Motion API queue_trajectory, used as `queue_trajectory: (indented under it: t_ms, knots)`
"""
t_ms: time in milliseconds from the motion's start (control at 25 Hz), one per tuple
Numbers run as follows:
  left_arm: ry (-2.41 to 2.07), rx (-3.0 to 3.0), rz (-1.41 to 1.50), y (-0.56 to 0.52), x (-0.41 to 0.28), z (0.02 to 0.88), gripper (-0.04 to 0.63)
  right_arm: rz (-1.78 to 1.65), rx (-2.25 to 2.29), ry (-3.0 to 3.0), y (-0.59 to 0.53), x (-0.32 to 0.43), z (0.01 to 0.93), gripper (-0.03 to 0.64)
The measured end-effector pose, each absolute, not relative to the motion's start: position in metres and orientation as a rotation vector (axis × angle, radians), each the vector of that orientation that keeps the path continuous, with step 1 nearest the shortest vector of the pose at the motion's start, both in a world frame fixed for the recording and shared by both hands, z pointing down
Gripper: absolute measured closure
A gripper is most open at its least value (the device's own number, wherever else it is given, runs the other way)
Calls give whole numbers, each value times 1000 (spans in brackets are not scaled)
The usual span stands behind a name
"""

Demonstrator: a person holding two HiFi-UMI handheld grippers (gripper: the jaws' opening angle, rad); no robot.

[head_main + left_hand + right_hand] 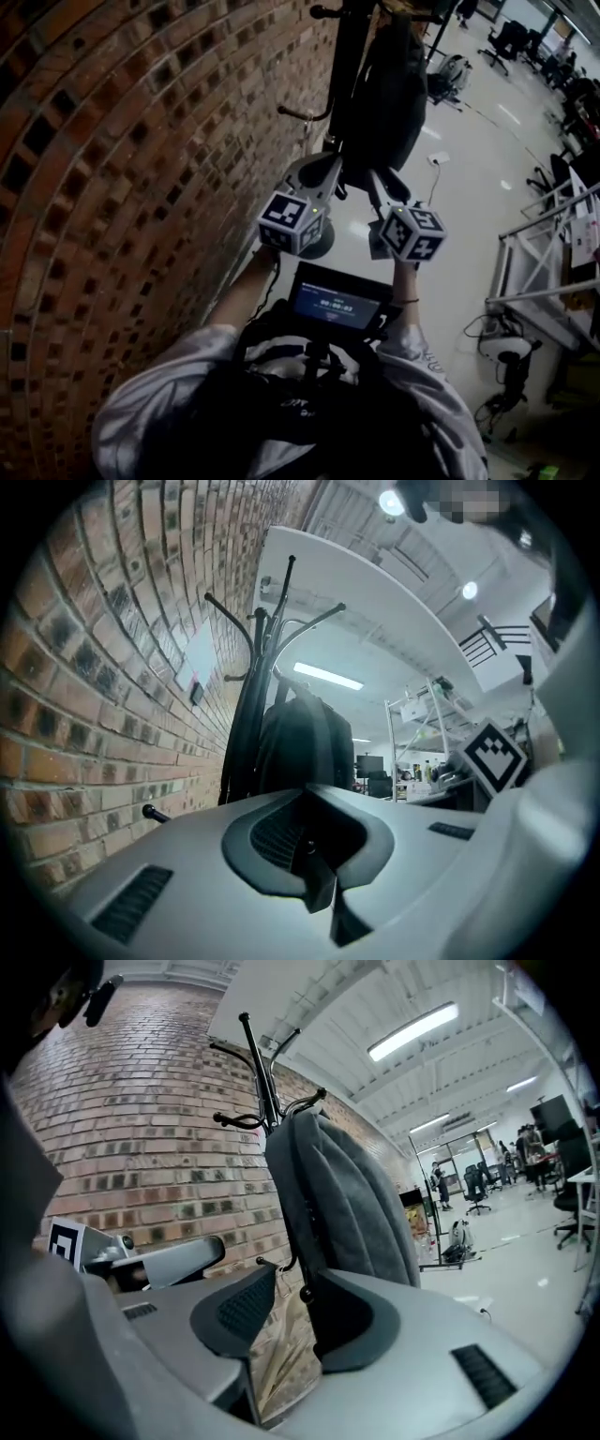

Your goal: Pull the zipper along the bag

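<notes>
A dark grey bag (389,94) hangs on a black coat rack (345,66) beside a brick wall. In the head view both grippers are held up just short of the bag's lower end. My left gripper (319,173) is on the wall side and my right gripper (386,192) is beside it. In the left gripper view the bag (305,747) hangs ahead, and the left gripper (307,829) is shut with nothing in it. In the right gripper view the bag (347,1204) hangs close ahead, and the right gripper (295,1288) is open and empty. I cannot make out the zipper pull.
The brick wall (141,169) runs along the left. A metal frame rack (539,272) stands at the right, with office chairs (506,37) farther off. A white floor socket (438,157) lies behind the coat rack. A small screen (337,305) sits on the person's chest.
</notes>
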State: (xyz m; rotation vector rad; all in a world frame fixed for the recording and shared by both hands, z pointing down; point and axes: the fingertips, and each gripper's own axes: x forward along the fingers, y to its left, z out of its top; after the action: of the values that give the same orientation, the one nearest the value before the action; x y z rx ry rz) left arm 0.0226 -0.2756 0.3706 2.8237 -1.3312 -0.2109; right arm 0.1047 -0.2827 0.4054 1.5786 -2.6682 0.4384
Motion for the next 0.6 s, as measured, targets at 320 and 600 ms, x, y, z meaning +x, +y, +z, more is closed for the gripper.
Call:
queue_trajectory:
  t_ms: [320, 600]
  knots:
    - [-1134, 2910, -210, -309, 18, 381, 588, 527, 1744, -2564, -322, 107, 391, 474]
    - [-1072, 2922, -190, -302, 33, 381, 588, 677, 1759, -2627, -311, 110, 366, 476]
